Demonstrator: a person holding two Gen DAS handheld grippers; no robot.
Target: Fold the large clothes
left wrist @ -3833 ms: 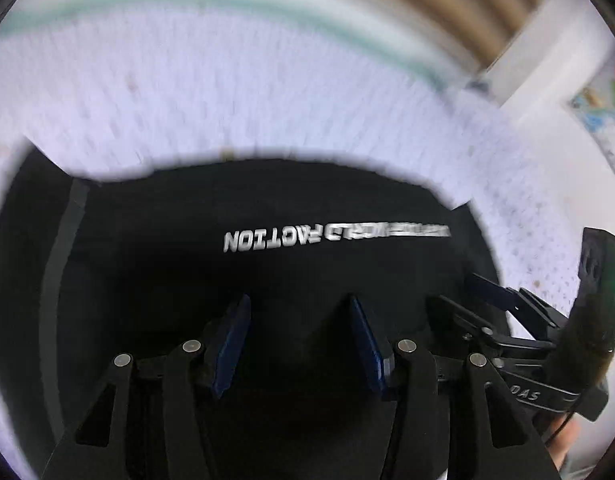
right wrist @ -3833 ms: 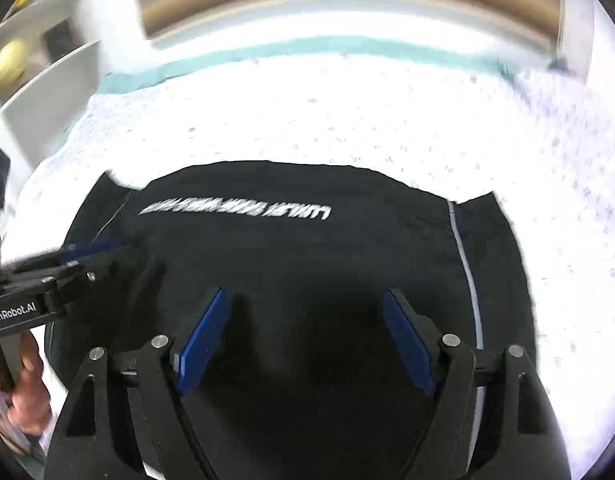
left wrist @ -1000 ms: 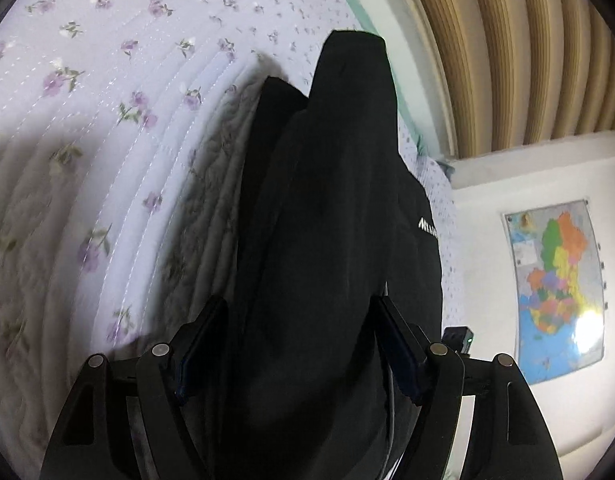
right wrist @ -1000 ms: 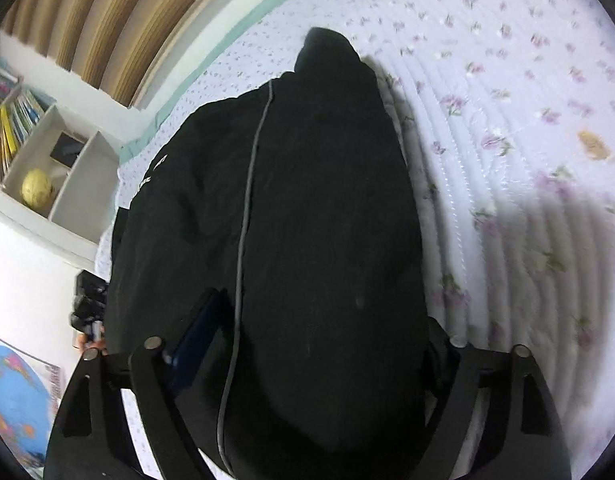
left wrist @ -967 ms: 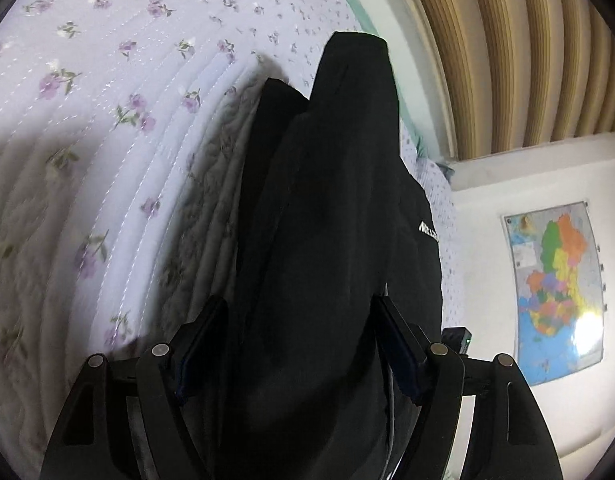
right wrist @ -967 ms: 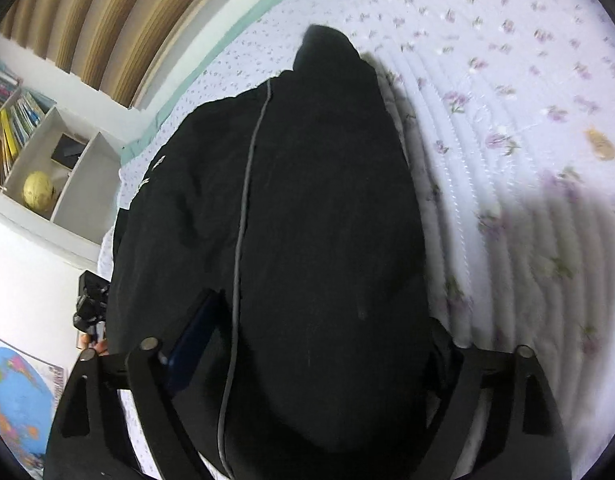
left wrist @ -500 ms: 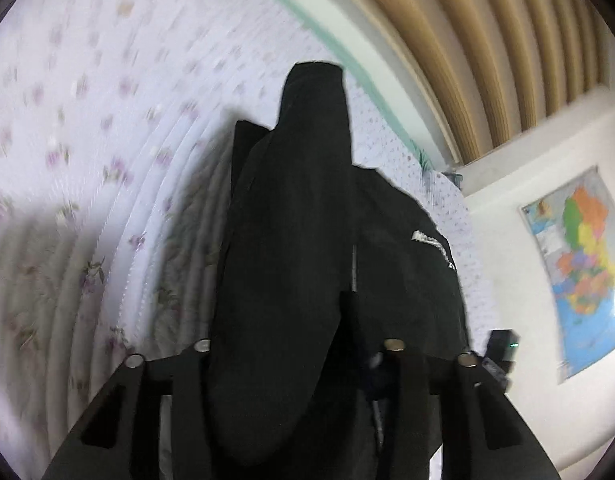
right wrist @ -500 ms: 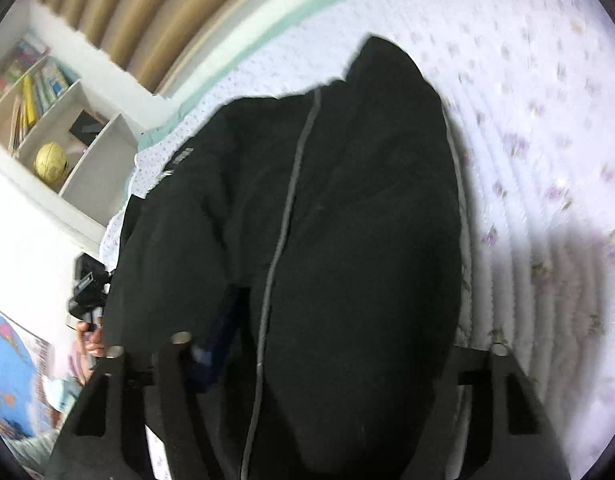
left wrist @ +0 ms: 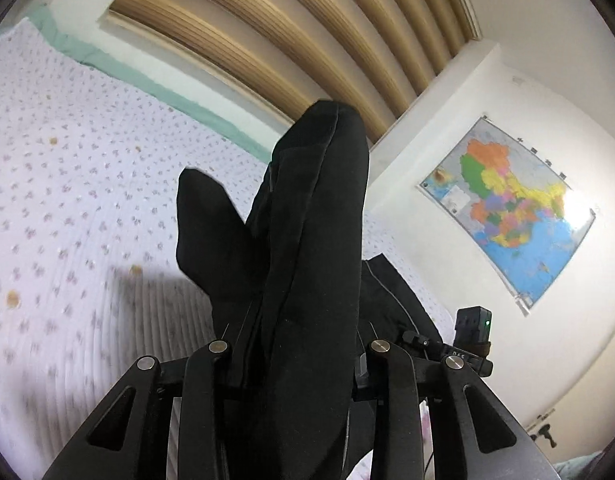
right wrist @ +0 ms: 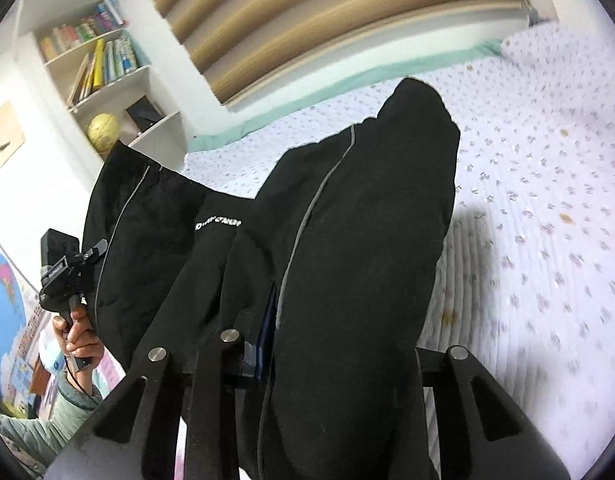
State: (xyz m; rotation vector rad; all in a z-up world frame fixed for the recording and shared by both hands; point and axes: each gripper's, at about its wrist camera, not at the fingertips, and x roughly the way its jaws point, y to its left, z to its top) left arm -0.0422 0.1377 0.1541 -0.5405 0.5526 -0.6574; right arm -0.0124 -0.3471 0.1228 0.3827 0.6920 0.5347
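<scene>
Black garment [left wrist: 307,264] lifted above the flowered quilt [left wrist: 67,184], draped over both tools. Left gripper [left wrist: 295,356] clamped on one bunched edge, right gripper [right wrist: 339,344] clamped on the other, jaws pressed into the cloth. Wall map [left wrist: 511,204] behind.

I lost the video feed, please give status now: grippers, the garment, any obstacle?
Left gripper and right gripper both shut on black garment. Garment lifted above floral bedspread, hanging between them. No obstacle seen.
</scene>
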